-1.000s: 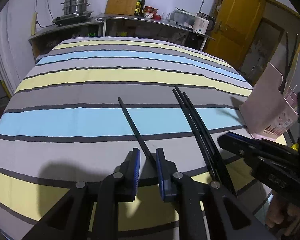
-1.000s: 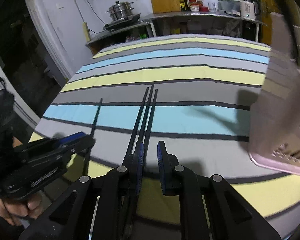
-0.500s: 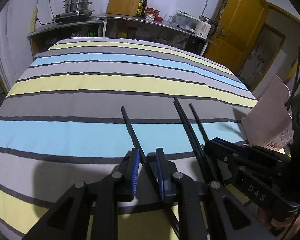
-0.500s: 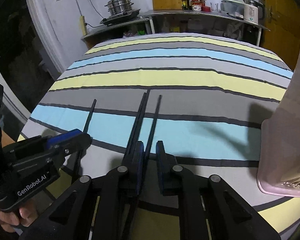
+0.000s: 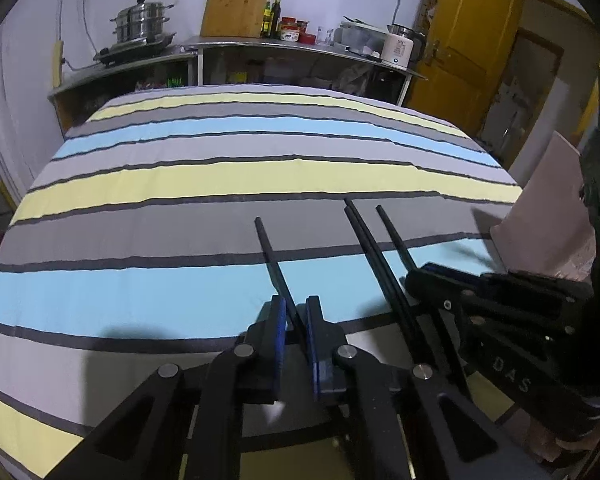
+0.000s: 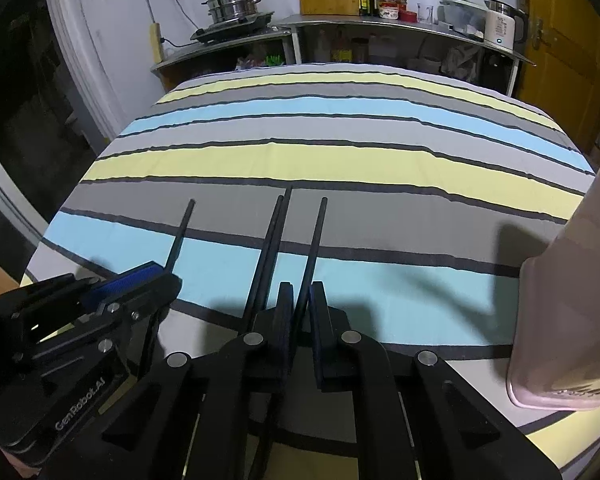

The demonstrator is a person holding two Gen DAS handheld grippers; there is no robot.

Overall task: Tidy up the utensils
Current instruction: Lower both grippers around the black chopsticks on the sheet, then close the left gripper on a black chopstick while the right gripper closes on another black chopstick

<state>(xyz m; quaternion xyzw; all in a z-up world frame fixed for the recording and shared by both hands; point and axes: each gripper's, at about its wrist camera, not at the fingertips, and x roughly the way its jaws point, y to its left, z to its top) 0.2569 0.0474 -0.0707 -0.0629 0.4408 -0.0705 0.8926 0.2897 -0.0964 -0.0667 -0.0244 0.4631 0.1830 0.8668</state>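
Left gripper [image 5: 296, 314]: jaws narrow, straddling one chopstick [image 5: 274, 256] on the striped cloth [image 5: 180, 184]; can't tell if I'm clamped. Right gripper [image 6: 302, 300]: same around the right-hand stick [image 6: 314, 240]. A pair [image 6: 274, 232] lies between them. Pink holder [image 6: 572, 320] stands right of the sticks.

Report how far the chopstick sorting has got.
Done: at least two dark sticks stand over the pink holder, though whether they sit inside it is unclear. In hand: the left gripper has its jaws around one black chopstick, and the right gripper has another. Left: a pair of chopsticks lies on the striped cloth.
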